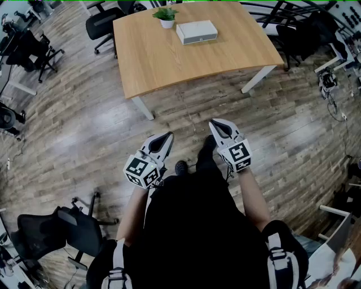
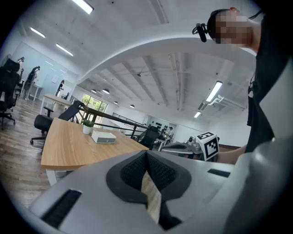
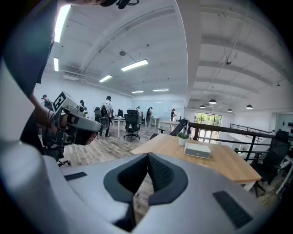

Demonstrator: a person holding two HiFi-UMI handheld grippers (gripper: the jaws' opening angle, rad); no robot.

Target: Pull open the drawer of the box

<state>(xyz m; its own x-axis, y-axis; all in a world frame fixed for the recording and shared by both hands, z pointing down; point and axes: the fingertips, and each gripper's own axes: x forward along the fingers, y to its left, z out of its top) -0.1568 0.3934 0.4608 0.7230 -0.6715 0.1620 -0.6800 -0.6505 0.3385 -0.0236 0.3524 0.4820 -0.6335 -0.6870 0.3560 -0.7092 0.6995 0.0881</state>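
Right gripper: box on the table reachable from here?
Probably not. The right gripper is held close to the body, jaws together, with floor between it and the table; the white box sits toward its far edge. Nothing blocks the way.

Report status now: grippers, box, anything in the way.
Both shut, empty: left gripper, right gripper, over the floor. Ahead on table, box untouched, drawer closed. Beside it a potted plant, not blocking its front.

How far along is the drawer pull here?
Nothing looks done: the white box sits on the wooden table beside a potted plant, drawer seemingly closed. Nothing in hand: left gripper and right gripper hang over the floor short of the table, jaws together, empty. Left: approach, grip, pull.
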